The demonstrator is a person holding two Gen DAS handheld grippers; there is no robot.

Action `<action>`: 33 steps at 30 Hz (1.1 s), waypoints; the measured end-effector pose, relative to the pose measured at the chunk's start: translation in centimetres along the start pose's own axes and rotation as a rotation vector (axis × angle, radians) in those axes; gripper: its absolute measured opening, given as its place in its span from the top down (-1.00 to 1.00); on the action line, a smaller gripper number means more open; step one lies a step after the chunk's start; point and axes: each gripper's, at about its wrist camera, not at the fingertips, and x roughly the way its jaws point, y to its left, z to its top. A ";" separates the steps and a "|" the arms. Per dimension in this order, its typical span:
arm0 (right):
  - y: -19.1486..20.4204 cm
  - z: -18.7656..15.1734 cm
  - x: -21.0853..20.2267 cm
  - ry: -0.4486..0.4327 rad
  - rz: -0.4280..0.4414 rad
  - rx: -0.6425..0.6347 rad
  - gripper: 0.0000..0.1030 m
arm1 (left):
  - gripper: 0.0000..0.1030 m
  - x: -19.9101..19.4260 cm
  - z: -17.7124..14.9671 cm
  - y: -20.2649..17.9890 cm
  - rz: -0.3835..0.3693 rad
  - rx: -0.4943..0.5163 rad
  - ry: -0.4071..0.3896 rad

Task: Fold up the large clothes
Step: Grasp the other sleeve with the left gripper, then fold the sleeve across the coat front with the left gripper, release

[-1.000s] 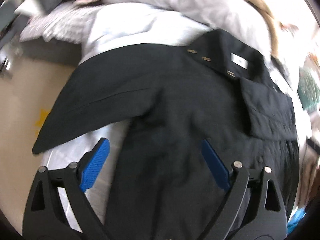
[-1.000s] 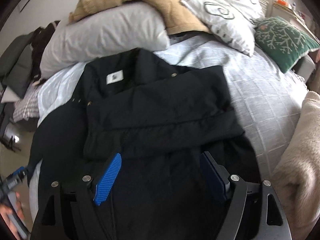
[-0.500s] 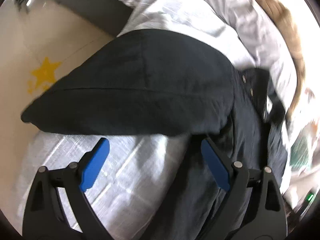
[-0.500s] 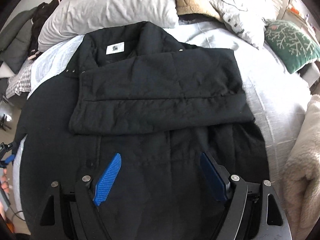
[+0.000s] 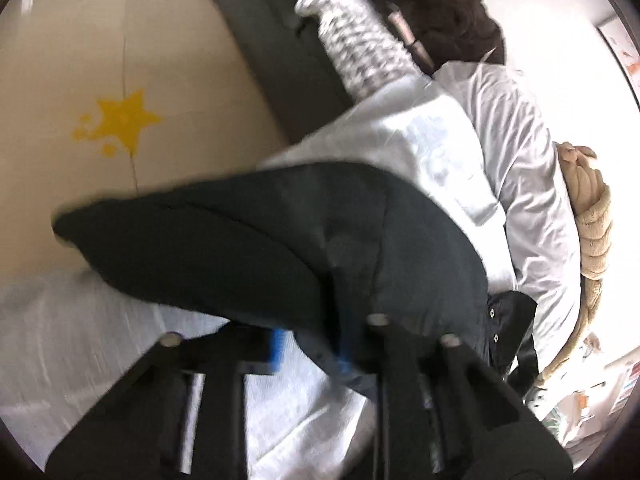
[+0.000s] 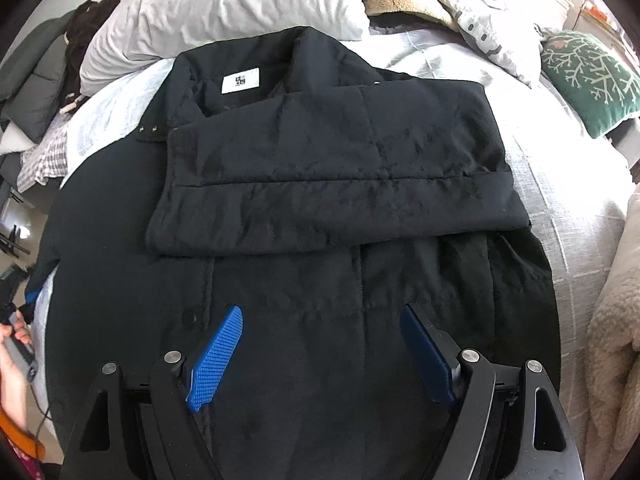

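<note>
Left sleeve pinched at the edge of the bed, ready to be carried across the coat.

The black coat lay flat on the bed, collar toward the pillow, its right sleeve already folded across the chest. The left gripper had just closed its jaws, and the blue pads looked pressed together on the coat's left sleeve, which hung off the side of the bed over the floor. The right gripper hovered over the lower front of the coat with its fingers spread and nothing between them. To do this well, I'd say the sleeve wanted lifting clear of the bed edge, then laying straight across the chest on top of the folded sleeve, while the right gripper pressed the coat body down so it didn't drag along.
</note>
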 end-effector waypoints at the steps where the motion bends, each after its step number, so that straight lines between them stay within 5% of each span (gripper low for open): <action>1: 0.0 0.1 0.0 -0.004 0.004 0.001 -0.61 | 0.72 -0.5 0.3 -0.8 0.002 0.039 -0.031; 7: -1.1 0.4 -0.4 -0.031 -0.024 0.018 -0.61 | 0.79 -6.2 -0.7 -10.1 -0.095 0.371 -0.246; 12: -2.2 0.6 -0.7 -0.038 -0.003 0.058 -0.61 | 0.79 -9.2 -5.3 -19.3 -0.234 0.723 -0.284; 16: -2.6 0.7 -0.6 -0.035 0.005 0.078 -0.61 | 0.79 -8.0 -12.1 -25.1 -0.289 1.013 -0.183; 20: -2.8 0.7 -0.7 -0.039 0.000 0.084 -0.61 | 0.71 -3.7 -19.3 -27.8 -0.278 1.238 0.012; 22: -2.9 0.7 -0.7 -0.040 -0.003 0.082 -0.61 | 0.46 -0.7 -23.4 -27.2 -0.238 1.339 0.163; 24: -2.9 0.7 -0.7 -0.041 -0.010 0.078 -0.61 | -0.06 3.0 -27.0 -26.3 -0.179 1.418 0.342; 28: -2.8 0.7 -0.4 -0.030 -0.009 0.075 -0.61 | -0.14 2.7 -30.1 -25.1 -0.123 1.534 0.224; 33: -2.9 0.8 -0.2 -0.025 0.006 0.078 -0.61 | -0.47 -1.6 -29.4 -24.6 -0.224 1.529 0.328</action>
